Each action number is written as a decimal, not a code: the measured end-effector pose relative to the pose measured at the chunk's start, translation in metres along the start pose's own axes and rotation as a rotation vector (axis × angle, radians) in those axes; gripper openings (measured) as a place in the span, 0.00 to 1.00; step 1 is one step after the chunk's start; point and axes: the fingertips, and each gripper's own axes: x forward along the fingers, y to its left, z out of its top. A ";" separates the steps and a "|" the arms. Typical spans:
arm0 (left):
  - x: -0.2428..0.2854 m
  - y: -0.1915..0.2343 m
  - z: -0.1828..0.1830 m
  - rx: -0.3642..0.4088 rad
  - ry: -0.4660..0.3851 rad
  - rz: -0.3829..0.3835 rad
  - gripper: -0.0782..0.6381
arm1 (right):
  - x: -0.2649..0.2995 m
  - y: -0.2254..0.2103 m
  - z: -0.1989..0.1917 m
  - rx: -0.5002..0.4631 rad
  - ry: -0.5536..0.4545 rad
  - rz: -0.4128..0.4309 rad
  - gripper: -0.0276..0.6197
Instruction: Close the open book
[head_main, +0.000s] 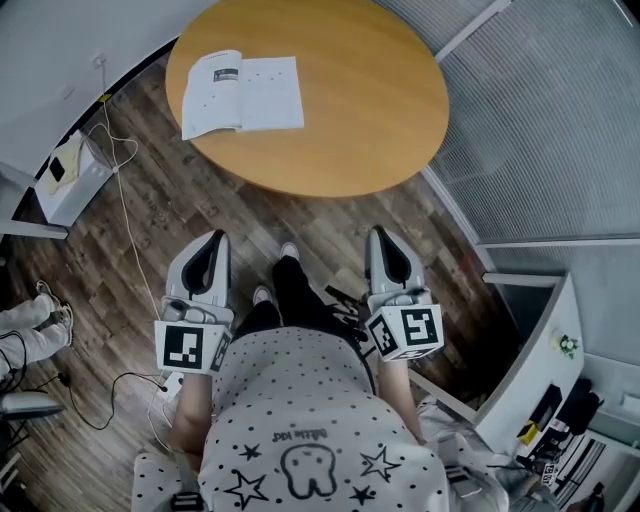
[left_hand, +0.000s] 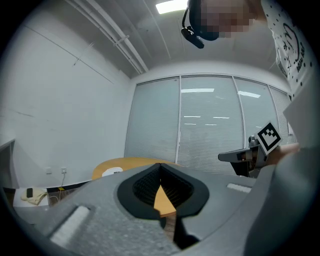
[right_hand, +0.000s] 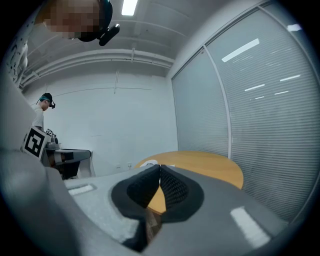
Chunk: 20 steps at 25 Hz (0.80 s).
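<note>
An open book (head_main: 242, 93) with white pages lies flat on the left part of a round wooden table (head_main: 370, 110); in the left gripper view the book (left_hand: 112, 171) is a pale patch on the table's edge. My left gripper (head_main: 213, 243) is held level short of the table, over the floor, jaws shut and empty. My right gripper (head_main: 381, 240) is beside it at the same distance, jaws also shut on nothing. Both tips point toward the table, well apart from the book.
A white box (head_main: 70, 178) with cables stands on the wood floor left of the table. Glass walls with blinds (head_main: 560, 120) run along the right. A white desk (head_main: 545, 370) with clutter is at lower right. Another person's legs (head_main: 30, 325) show at far left.
</note>
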 end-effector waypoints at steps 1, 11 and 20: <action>0.005 0.001 0.000 -0.002 0.000 0.004 0.12 | 0.004 -0.004 0.002 -0.002 -0.001 0.001 0.05; 0.078 0.010 0.016 0.017 -0.028 0.057 0.12 | 0.072 -0.046 0.022 -0.028 -0.007 0.075 0.05; 0.119 0.006 0.018 0.056 -0.022 0.106 0.12 | 0.117 -0.076 0.036 -0.036 -0.033 0.162 0.05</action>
